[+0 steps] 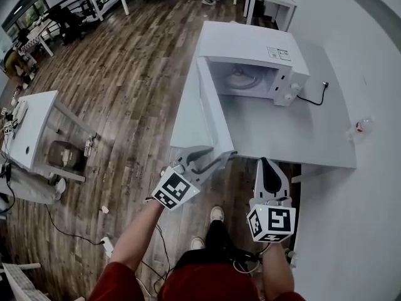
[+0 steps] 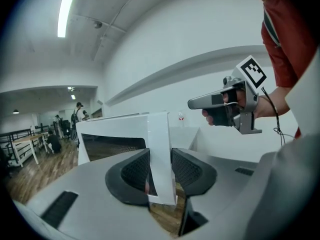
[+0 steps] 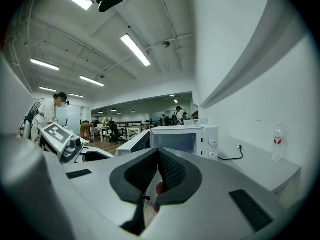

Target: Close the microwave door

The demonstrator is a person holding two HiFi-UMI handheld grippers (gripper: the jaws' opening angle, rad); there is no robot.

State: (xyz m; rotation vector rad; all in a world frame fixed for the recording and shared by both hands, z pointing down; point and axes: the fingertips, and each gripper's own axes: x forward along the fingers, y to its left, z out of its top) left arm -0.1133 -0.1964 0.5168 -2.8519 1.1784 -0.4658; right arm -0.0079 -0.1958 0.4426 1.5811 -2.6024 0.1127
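A white microwave [image 1: 250,52] stands on the white table [image 1: 276,137], its door [image 1: 210,115] swung wide open toward me. My left gripper [image 1: 216,158] straddles the door's free edge; in the left gripper view both pads sit against the white door edge [image 2: 160,149], so the gripper [image 2: 161,171] is shut on it. My right gripper [image 1: 266,163] hovers over the table's near edge to the right of the door, shut and holding nothing. In the right gripper view its jaws [image 3: 158,154] point at the microwave [image 3: 182,139] farther back, and the open door [image 3: 134,141] shows to its left.
A black power cable [image 1: 313,96] trails from the microwave's right side. A small bottle [image 1: 362,126] stands at the table's far right by the wall. Wooden floor lies left of the table, with another white table [image 1: 31,130] and people farther off.
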